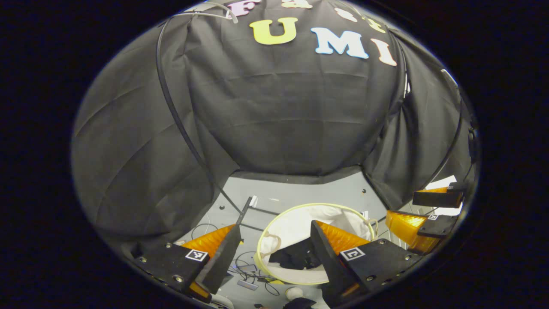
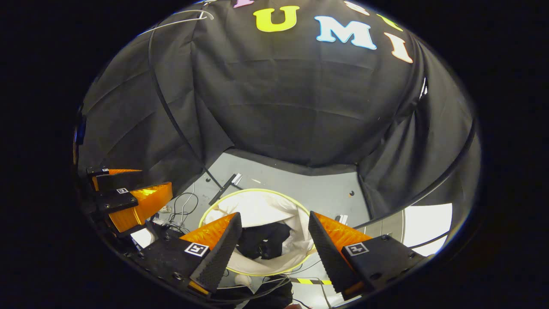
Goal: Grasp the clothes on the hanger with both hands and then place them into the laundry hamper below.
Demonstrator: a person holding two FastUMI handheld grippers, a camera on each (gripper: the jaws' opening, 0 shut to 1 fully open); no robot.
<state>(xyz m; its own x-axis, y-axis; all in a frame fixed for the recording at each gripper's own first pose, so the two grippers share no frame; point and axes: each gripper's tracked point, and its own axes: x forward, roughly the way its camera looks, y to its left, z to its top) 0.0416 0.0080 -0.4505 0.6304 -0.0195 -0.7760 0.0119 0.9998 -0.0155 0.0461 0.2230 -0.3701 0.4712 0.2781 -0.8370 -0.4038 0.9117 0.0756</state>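
Observation:
A round white laundry hamper with a pale yellow rim stands on the grey floor below both grippers. Black clothes lie crumpled inside it, also seen from the right gripper view as a dark heap within the hamper's rim. My left gripper hangs open above the hamper, nothing between its fingers. My right gripper is likewise open and empty over the hamper. Each gripper shows in the other's view: the right one at the far right, the left one at the far left.
A thin black rack pole curves down to the floor left of the hamper, with a thin white wire at its top. Loose cables lie on the grey floor. Black cloth walls enclose the booth.

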